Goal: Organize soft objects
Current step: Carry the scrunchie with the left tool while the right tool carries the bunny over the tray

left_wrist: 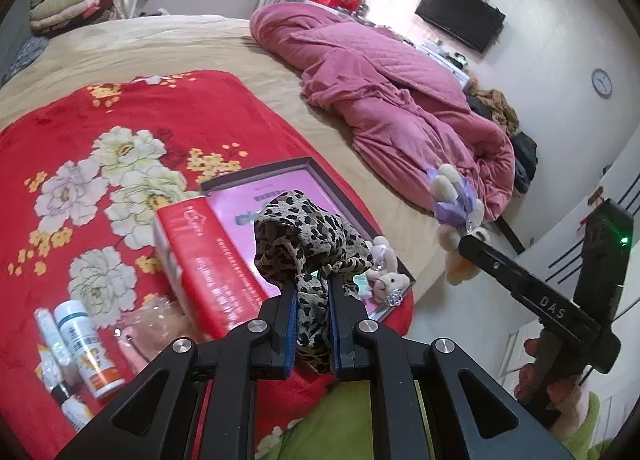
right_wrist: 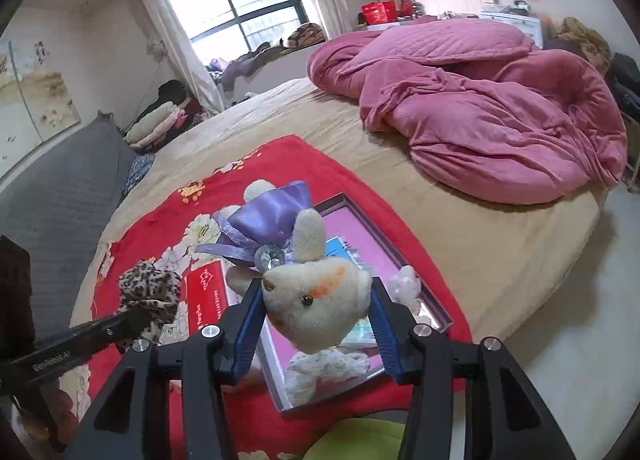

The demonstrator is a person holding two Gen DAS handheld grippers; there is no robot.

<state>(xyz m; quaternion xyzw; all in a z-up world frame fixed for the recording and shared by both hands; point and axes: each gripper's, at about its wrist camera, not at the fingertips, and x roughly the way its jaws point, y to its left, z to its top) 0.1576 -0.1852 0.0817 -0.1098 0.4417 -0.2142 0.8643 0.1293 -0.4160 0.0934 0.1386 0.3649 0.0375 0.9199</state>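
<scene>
My left gripper (left_wrist: 312,292) is shut on a leopard-print scarf (left_wrist: 308,248) and holds it bunched above the shallow box (left_wrist: 316,172) with a pink lining on the red floral blanket (left_wrist: 80,188). My right gripper (right_wrist: 316,300) is shut on a cream plush bunny (right_wrist: 316,300) with a purple satin bow (right_wrist: 268,224), held above the same box (right_wrist: 400,260). The bunny also shows in the left wrist view (left_wrist: 456,200), and the scarf in the right wrist view (right_wrist: 150,292). A small plush toy (left_wrist: 386,272) lies in the box's near corner.
A red carton (left_wrist: 200,260) stands against the box. Bottles and tubes (left_wrist: 80,344) and a plastic-wrapped item (left_wrist: 156,324) lie on the blanket at the left. A pink quilt (left_wrist: 380,80) is heaped on the bed's far side. Folded bedding (right_wrist: 160,120) sits by the window.
</scene>
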